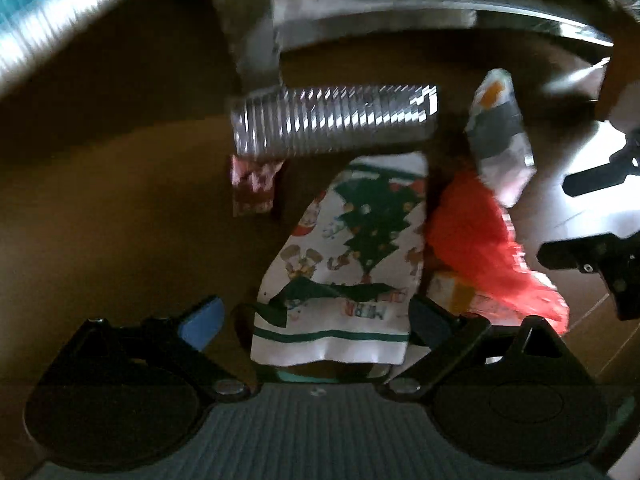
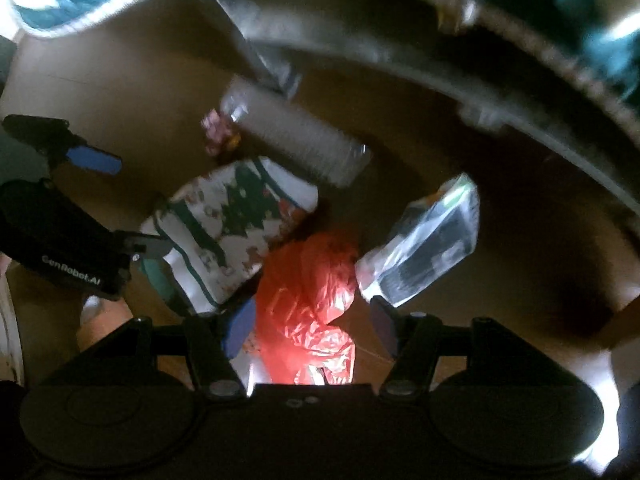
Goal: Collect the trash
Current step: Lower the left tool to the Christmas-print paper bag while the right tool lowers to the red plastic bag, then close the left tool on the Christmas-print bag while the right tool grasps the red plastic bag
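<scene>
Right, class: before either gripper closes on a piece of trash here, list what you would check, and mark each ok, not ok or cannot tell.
1. Left gripper jaws apart: ok.
2. Christmas-print bag lies between the left jaws: ok.
3. Right gripper jaws apart: ok.
4. Red plastic wrapper lies between the right jaws: ok.
5. Clear packet clear of the right jaws: cannot tell; its corner lies close to one.
6. Pictures sharp enough to judge contact: not ok, both are blurred.
7. Ridged clear cup out of both grippers' way: ok.
</scene>
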`<state>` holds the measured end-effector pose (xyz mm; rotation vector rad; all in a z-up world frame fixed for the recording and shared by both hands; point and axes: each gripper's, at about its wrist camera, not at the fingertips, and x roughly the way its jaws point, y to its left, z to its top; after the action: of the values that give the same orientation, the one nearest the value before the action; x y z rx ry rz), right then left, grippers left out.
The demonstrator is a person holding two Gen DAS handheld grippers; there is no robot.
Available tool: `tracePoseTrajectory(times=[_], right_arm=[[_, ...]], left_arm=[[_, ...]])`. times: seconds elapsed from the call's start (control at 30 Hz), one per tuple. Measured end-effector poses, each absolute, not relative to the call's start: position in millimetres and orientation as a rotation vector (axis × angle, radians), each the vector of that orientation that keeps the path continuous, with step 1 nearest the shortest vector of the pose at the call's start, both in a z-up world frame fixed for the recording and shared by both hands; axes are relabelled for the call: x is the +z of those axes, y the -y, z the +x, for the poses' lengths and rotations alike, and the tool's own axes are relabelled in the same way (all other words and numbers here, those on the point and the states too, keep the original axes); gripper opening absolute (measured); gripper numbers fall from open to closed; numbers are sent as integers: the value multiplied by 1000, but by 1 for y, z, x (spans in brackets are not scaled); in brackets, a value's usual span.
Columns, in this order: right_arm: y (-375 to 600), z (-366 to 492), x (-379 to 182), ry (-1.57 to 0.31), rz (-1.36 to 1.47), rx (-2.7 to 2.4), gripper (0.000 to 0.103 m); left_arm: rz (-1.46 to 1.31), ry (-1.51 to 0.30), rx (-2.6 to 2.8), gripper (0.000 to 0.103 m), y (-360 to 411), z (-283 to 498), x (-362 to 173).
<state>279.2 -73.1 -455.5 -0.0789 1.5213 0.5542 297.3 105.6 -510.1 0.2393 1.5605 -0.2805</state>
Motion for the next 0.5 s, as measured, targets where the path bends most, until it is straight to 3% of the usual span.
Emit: tracePoseTrajectory(times=[0.37,0.5], right_arm=[[72,300,-524,-1673,163,329,62],[70,304,-539,-1711,192,291,61]], left_arm=[[123,-1620,-279,99,-122,309,-574],[113,-1632,-268,82,-120,308,-584]])
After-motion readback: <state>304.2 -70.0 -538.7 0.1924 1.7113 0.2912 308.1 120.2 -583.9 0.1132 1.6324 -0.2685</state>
